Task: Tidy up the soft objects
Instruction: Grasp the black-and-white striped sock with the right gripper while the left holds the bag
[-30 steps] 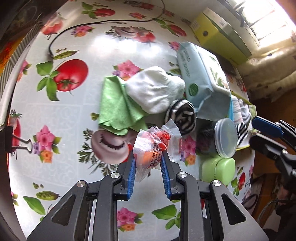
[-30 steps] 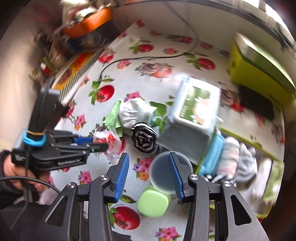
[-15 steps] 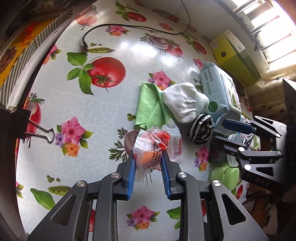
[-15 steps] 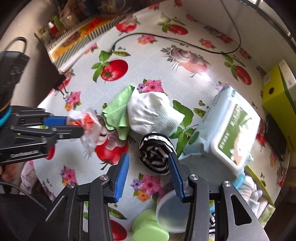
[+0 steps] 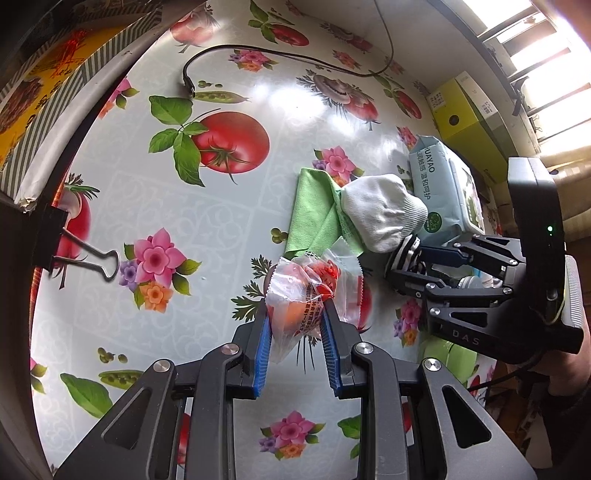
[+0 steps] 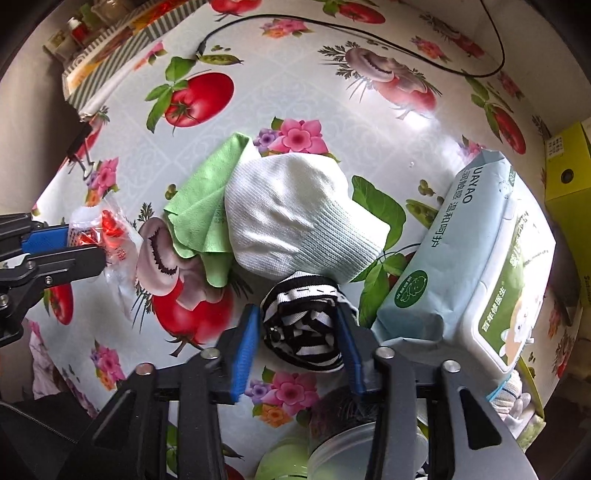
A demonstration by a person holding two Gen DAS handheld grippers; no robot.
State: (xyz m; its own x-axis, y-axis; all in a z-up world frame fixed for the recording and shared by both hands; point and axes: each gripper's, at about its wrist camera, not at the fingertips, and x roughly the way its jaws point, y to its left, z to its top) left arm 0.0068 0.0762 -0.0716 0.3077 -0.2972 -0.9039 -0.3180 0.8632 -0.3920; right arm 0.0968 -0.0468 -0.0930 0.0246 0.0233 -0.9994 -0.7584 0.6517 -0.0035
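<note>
Two soft bundles lie touching at the middle of the table: a black-and-white striped rolled sock (image 6: 303,325) and, just beyond it, a white rolled sock (image 6: 295,221), which lies over the edge of a folded green cloth (image 6: 201,206). The right gripper (image 6: 299,328) straddles the striped sock, a blue pad on either side of it. The pads look to be touching or nearly touching the fabric, but the jaws are wide and whether they actually press it I cannot tell. The sock sits on the flowered oilcloth (image 6: 258,92).

The left gripper (image 5: 295,325) is closed on a clear plastic snack packet (image 5: 299,295) with red and orange contents, pinched between its blue pads and held above the oilcloth, just this side of the green cloth (image 5: 314,210). In the left wrist view the right gripper (image 5: 406,266) reaches in from the right, beside the white sock (image 5: 380,210).

To the right of the socks lies a pale blue pack of wet wipes (image 6: 469,273), its near corner just beside the striped sock. A yellow-green carton (image 5: 465,114) stands farther off, near the wall. A black cable (image 6: 369,33) runs across the far part of the table, and a black binder clip (image 5: 66,243) grips the cloth at the left edge. Beneath the right gripper sit a light green lidded container (image 6: 280,461) and a clear round tub (image 6: 343,454).
</note>
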